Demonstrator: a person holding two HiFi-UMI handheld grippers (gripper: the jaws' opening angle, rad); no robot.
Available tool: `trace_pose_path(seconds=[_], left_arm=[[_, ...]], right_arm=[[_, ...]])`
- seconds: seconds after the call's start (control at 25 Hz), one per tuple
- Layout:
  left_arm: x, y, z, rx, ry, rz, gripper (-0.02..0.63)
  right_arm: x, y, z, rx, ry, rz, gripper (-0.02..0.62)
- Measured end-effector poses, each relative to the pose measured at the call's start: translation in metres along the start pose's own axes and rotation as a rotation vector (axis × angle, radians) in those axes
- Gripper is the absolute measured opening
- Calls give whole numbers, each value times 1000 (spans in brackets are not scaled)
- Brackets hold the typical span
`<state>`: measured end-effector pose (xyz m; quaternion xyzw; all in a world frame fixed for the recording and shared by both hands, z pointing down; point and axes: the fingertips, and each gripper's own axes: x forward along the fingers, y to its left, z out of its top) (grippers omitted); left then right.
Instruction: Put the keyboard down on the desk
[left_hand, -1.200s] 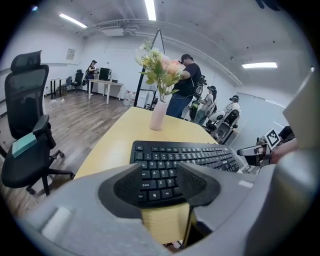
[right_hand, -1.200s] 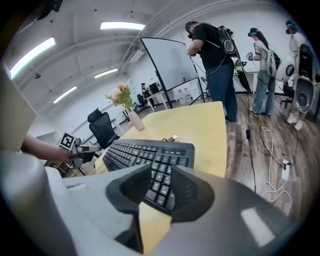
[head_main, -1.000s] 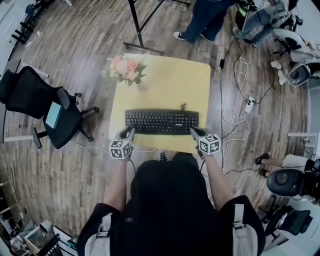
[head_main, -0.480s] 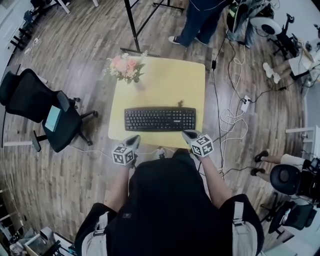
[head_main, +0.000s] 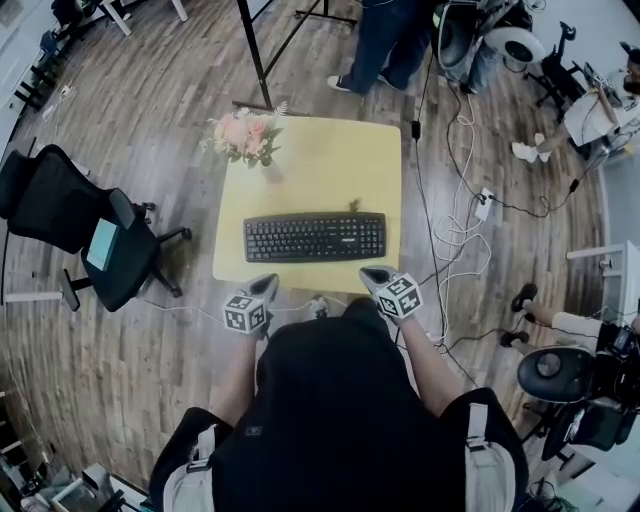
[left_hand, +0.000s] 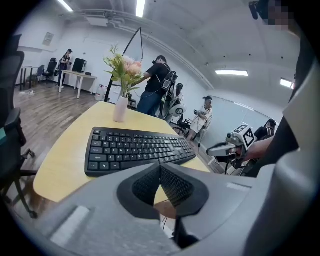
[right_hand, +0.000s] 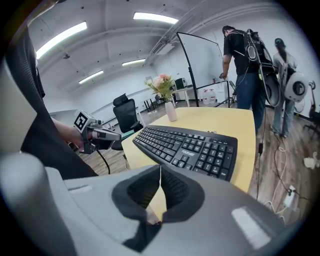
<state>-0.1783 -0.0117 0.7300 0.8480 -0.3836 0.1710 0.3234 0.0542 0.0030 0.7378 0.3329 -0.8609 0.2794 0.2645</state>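
Note:
A black keyboard (head_main: 315, 237) lies flat on the yellow desk (head_main: 330, 170), near its front edge; it shows too as the keyboard (left_hand: 135, 148) in the left gripper view and the keyboard (right_hand: 187, 148) in the right gripper view. My left gripper (head_main: 266, 284) hovers just off the desk's front edge, below the keyboard's left end, shut and empty. My right gripper (head_main: 372, 274) hangs likewise below the keyboard's right end, shut with nothing in it. Both are apart from the keyboard. The closed jaws of the left gripper (left_hand: 160, 172) and the right gripper (right_hand: 160, 175) meet pad to pad.
A vase of pink flowers (head_main: 245, 137) stands at the desk's back left corner. A black office chair (head_main: 75, 225) is on the left. Cables (head_main: 465, 225) trail over the floor on the right. A stand (head_main: 270, 55) and a person's legs (head_main: 385, 40) are behind the desk.
Both grippers have let go of the keyboard's ends, drawn back toward me off the desk's front edge, and shut. The keyboard stays on the desk.

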Motion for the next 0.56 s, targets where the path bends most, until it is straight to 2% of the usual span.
trace_pose_path(seconds=[0.56], left_arm=[[2, -9, -4, 20, 20, -17, 11]], right_arm=[[-7, -4, -11, 27, -4, -27, 3]])
